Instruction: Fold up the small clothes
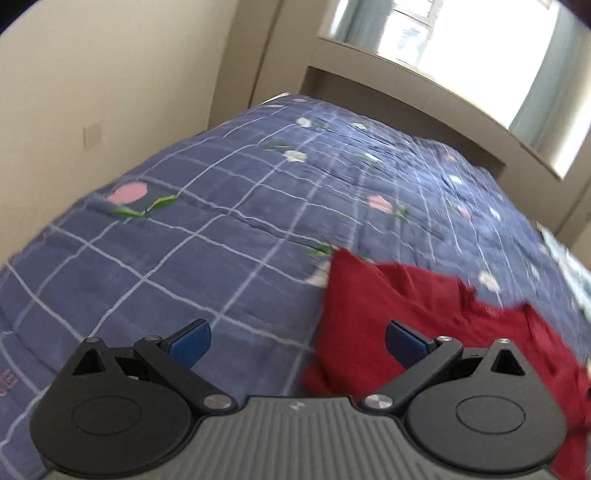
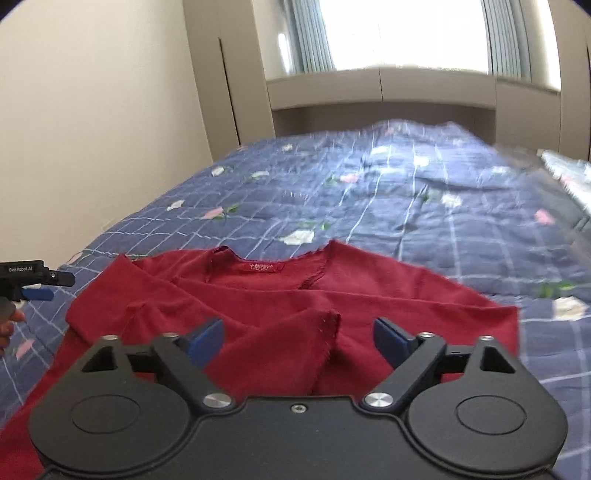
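Red top (image 2: 280, 295) lies flat-ish on bed quilt (image 2: 406, 206), neckline w/ label facing away, one sleeve folded across the middle. Right tool (image 2: 298, 341) above its near part, jaws apart, nothing gripped. Left tool (image 1: 297, 341) wide open over quilt, top's edge just beside its right finger, not held.

Red top (image 2: 295, 295) lies spread on blue checked floral quilt (image 2: 424, 206), neck opening and label toward far side, sleeve folded across front. Right gripper (image 2: 298, 341) hovers over near hem, blue pads apart, no cloth between them. Left gripper (image 2: 35, 286) at left frame edge (only tip visible), beside garment's left shoulder. Beige wall (image 2: 92, 129) left, bright window (image 2: 399, 33) behind bed.
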`<action>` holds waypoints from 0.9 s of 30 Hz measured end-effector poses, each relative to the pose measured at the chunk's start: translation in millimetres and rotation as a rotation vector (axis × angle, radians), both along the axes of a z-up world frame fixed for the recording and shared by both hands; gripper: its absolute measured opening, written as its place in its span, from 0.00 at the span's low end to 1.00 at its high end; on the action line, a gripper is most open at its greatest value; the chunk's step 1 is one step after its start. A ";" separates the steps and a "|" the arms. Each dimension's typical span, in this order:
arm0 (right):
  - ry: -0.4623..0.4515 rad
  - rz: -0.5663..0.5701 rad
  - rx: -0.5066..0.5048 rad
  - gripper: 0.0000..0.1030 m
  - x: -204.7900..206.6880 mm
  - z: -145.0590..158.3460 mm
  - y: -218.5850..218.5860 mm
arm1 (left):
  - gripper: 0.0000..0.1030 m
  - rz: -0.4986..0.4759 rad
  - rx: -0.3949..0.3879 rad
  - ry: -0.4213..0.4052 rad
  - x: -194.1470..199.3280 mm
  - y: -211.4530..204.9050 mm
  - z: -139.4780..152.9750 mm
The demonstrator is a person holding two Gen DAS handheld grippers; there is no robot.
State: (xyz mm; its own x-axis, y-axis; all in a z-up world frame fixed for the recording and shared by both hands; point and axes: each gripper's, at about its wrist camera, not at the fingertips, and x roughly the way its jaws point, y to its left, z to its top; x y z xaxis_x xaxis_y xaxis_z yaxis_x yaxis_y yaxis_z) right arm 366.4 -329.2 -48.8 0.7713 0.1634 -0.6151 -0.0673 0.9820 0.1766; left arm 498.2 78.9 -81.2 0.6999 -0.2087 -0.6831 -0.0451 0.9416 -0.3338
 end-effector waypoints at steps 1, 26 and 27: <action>0.022 -0.005 0.010 0.76 7.0 -3.5 -0.8 | 0.99 0.005 -0.025 0.007 6.2 3.7 -2.7; 0.043 -0.088 -0.060 0.11 50.7 12.1 -29.5 | 0.94 -0.048 -0.010 -0.031 30.1 -25.6 -11.4; 0.056 -0.105 -0.054 0.18 50.7 5.7 -33.1 | 0.94 -0.045 -0.015 -0.032 29.1 -24.2 -11.9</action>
